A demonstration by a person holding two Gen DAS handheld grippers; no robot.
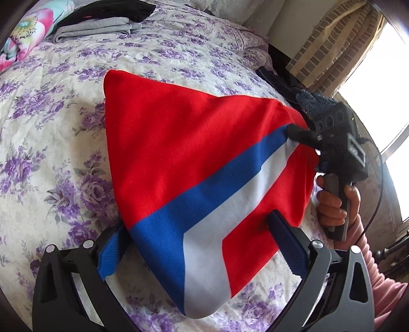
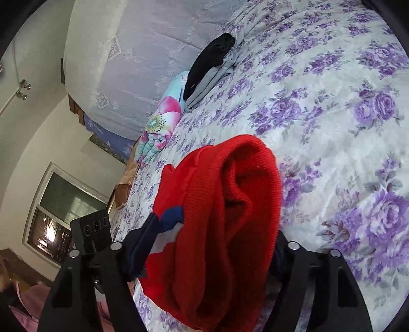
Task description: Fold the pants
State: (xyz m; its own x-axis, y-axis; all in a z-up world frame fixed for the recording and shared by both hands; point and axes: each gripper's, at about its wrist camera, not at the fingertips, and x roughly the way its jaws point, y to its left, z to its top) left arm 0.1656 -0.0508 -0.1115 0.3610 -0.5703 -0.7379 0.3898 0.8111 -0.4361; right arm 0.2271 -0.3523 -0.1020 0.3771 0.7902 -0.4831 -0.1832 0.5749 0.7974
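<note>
A red knitted pair of pants (image 1: 179, 143) is crossed by a blue and a white stripe. The cream quilted bedspread (image 1: 51, 143) is printed with purple roses. Black and grey folded clothes (image 1: 102, 23) are stacked beside a pink-and-turquoise floral pillow (image 1: 28, 33).

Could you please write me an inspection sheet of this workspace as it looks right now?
Surface: bed with floral bedspread.
Job's things: red pants with blue and white stripe, lifted at two ends.
Clutter: folded grey and black clothes; colourful pillow; dark items at the bed's edge.
Grippers: left gripper and right gripper each have the fabric between their fingers.
Cables: black cable from the right gripper.
Surroundings: curtain, bright window.
</note>
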